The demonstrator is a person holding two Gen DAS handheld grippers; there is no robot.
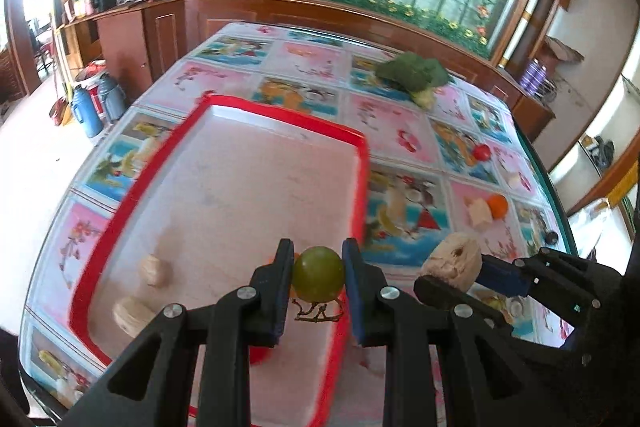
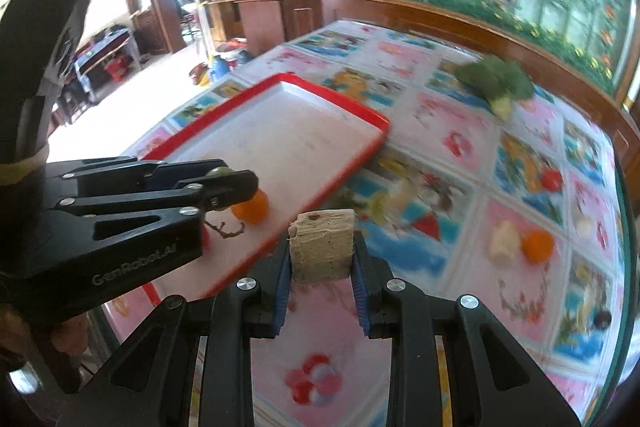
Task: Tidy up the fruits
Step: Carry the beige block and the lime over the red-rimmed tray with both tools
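Note:
My left gripper (image 1: 318, 273) is shut on a green grape (image 1: 318, 274) above the near end of the red-rimmed tray (image 1: 280, 119). A bare stem (image 1: 316, 313) and an orange fruit (image 2: 251, 209) lie on the tray under it. Two beige slices (image 1: 154, 269) rest on the tray's left side. My right gripper (image 2: 322, 253) is shut on a beige lotus-root slice (image 2: 322, 249), just right of the tray over the tablecloth. The same slice (image 1: 452, 261) and the right gripper show at the right of the left wrist view; the left gripper (image 2: 230, 187) shows at the left of the right wrist view.
On the patterned tablecloth (image 1: 384, 115) lie a broccoli head (image 1: 414, 73), a red tomato (image 1: 482, 151), an orange fruit (image 1: 498, 206) beside a beige piece (image 1: 480, 213), and a dark berry (image 1: 552, 237). The table's glass edge (image 1: 552, 187) runs along the right.

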